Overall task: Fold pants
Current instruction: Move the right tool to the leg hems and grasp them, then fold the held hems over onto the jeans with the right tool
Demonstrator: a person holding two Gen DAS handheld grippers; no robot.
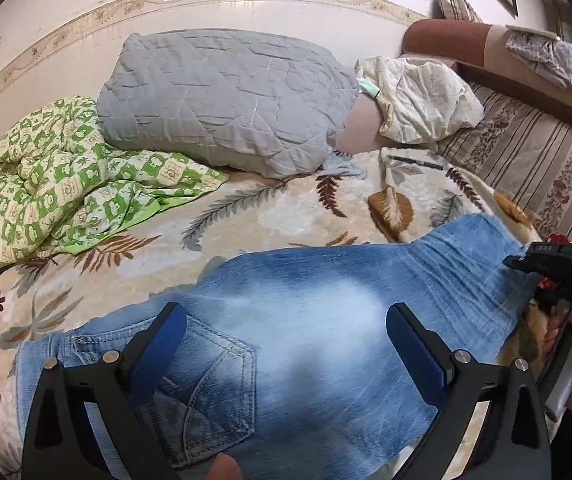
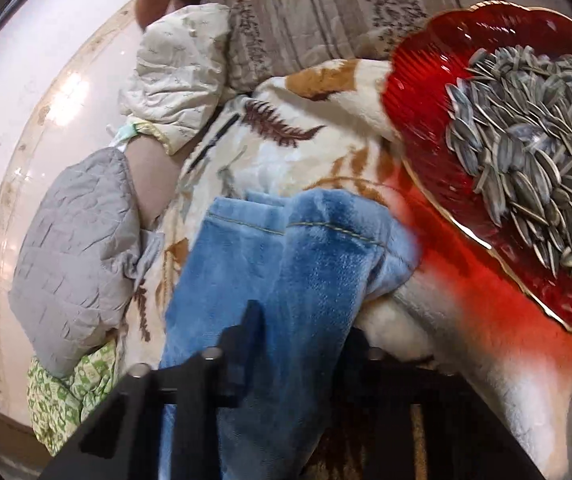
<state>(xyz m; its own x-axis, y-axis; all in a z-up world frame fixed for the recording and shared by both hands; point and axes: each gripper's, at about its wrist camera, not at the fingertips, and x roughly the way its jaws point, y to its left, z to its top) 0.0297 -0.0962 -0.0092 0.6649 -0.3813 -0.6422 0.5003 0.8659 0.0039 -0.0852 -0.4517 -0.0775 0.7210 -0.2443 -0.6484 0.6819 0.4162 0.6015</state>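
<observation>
Two grippers in play, one pair of jeans [image 1: 305, 320] spread across a leaf-print blanket [image 1: 246, 220] on the bed, seat side up with a back pocket [image 1: 206, 380] showing near the waist end. Left gripper [image 1: 286, 340] hovers over the seat area, jaws spread wide, holding nothing, blue pads [image 1: 158, 344] apart over the denim. Right gripper [image 2: 301, 344] is at the leg end; in the right wrist view its jaws sit close together with the denim leg cloth running between them, so it looks clamped on the jeans near the hem [image 2: 325, 228], though the contact itself is blurred. Both hems lie stacked, legs look already laid one on the other. Denim will likely handle as medium-heavy, floppy but with some body, not slippery, not fragile; thick seams at waistband and hems should give the firmest bite. Best hold by my read: waistband corner for the left, hem edge for the right, then carry hem toward waist. Risk: red glass dish [image 2: 425, 100] of sunflower seeds [image 2: 533, 152] sits just beside the hems, easy to knock. Grey pillow [image 1: 222, 100] and green checked quilt [image 1: 66, 180] lie well apart behind.
</observation>
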